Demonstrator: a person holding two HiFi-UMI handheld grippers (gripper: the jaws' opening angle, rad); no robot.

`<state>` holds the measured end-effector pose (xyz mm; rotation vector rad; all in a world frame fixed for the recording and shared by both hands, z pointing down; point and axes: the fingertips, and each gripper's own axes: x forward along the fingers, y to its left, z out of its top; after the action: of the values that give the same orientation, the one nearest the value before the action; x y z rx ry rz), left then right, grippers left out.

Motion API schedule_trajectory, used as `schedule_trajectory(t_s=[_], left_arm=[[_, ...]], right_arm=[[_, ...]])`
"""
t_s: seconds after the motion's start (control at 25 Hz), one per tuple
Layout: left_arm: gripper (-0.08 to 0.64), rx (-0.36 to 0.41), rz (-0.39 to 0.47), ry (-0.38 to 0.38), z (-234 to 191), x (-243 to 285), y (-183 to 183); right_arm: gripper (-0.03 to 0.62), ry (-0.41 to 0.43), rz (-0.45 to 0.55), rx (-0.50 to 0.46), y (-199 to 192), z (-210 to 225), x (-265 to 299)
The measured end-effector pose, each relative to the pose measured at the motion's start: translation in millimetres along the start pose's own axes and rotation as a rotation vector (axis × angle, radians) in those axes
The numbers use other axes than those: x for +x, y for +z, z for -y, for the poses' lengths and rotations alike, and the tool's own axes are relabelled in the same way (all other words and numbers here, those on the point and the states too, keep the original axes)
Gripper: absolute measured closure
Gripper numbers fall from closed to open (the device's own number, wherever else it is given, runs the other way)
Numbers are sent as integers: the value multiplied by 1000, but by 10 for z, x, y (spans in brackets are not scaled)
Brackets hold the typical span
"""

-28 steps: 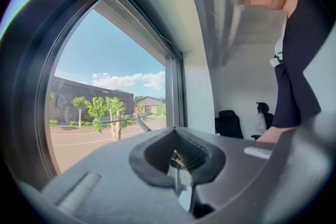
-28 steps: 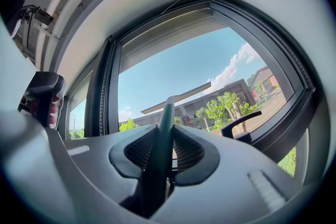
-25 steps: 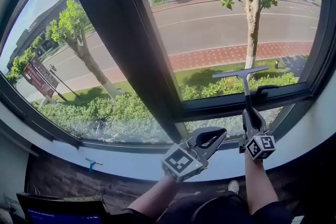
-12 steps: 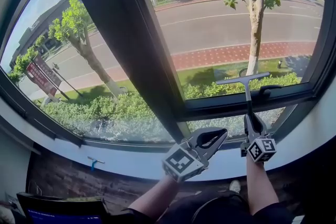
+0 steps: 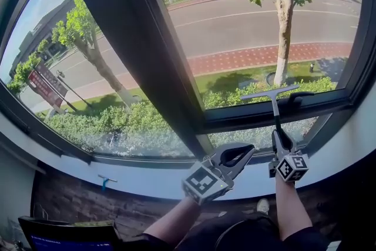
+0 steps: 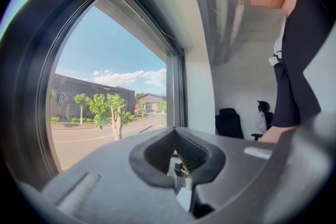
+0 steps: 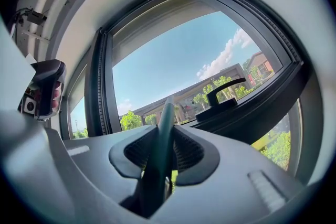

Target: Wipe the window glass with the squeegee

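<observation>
The squeegee's blade (image 5: 269,93) lies across the bottom of the right window pane (image 5: 252,26), just above the lower frame. Its thin dark handle (image 5: 275,117) runs down into my right gripper (image 5: 278,138), which is shut on it. In the right gripper view the handle (image 7: 163,134) is pinched between the ribbed pads and points up at the glass. My left gripper (image 5: 249,151) hangs shut and holds nothing, low over the sill, left of the right one. The left gripper view shows its jaws (image 6: 176,153) closed on air, pointing along the window.
A wide dark mullion (image 5: 141,50) separates the left pane (image 5: 76,67) from the right. The black window handle (image 5: 299,96) sits on the lower frame right of the blade, also visible as the window handle (image 7: 223,93). A white sill (image 5: 147,184) runs below; a small blue item (image 5: 103,181) lies there.
The squeegee blade has slid down the right pane toward the lower frame, with the right gripper lowering a little. The left gripper has stayed in place.
</observation>
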<state>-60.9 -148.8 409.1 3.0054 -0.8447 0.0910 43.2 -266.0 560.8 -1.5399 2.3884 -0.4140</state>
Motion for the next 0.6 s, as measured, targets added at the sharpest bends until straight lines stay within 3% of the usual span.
schedule_trajectory(t_s=[0.6], left_arm=[[557,-35,13,30,-74,22,-55]], right_arm=[[492,-10,-71,16,-237,168,-70]])
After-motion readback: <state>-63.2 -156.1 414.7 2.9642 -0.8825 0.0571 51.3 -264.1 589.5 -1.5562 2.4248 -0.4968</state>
